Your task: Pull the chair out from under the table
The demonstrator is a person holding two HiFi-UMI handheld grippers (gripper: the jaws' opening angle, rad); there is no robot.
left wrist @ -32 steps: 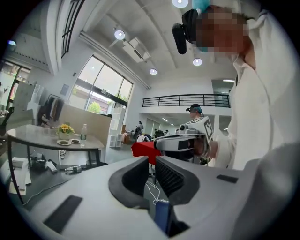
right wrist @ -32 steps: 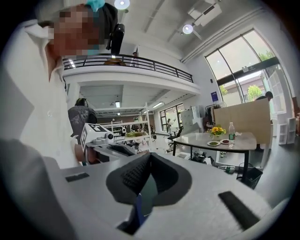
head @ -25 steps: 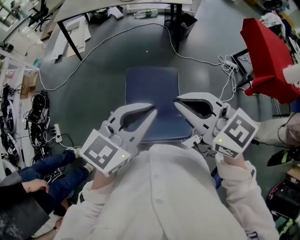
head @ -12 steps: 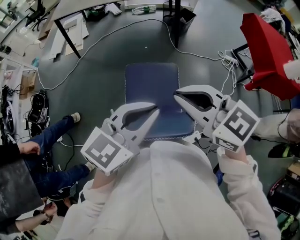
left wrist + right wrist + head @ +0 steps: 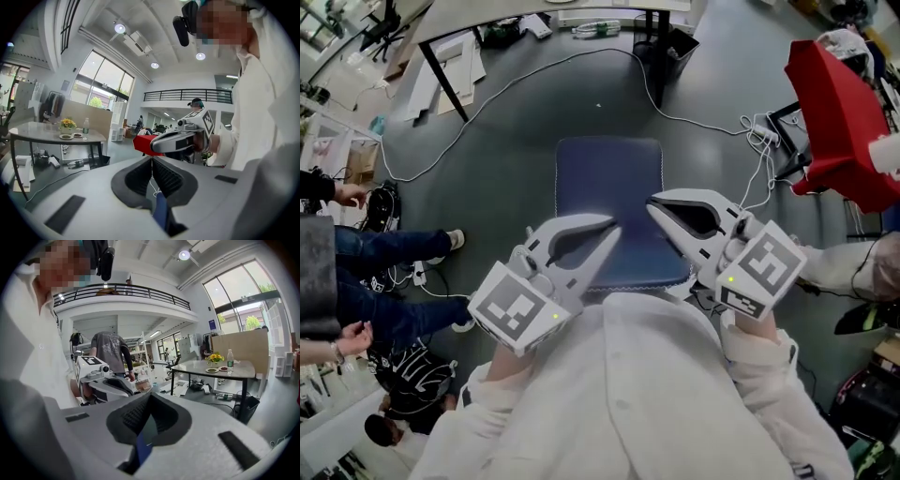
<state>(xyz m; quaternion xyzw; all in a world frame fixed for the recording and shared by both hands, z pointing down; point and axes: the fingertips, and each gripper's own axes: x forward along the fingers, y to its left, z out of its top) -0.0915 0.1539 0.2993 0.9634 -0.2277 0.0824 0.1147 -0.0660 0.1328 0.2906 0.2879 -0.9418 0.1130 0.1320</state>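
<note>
Quick tally: 1 blue chair [image 5: 609, 187] and 1 table [image 5: 194, 366]. Near the table's far edge there's 1 bunch of yellow flowers [image 5: 215, 357], 1 bottle [image 5: 229, 360] and 2 small dishes [image 5: 212, 370]. 2 grippers: the left gripper [image 5: 609, 224] and the right gripper [image 5: 651, 201]. Bystanders [image 5: 380, 248] look like 2, but they're cropped, so not sure.

– How is the chair [image 5: 609, 202] sitting?
– Squarely, with its dark blue padded seat facing up on the grey floor [image 5: 497, 159], standing well clear of the pale worktop [image 5: 459, 11] running along the far edge.
</note>
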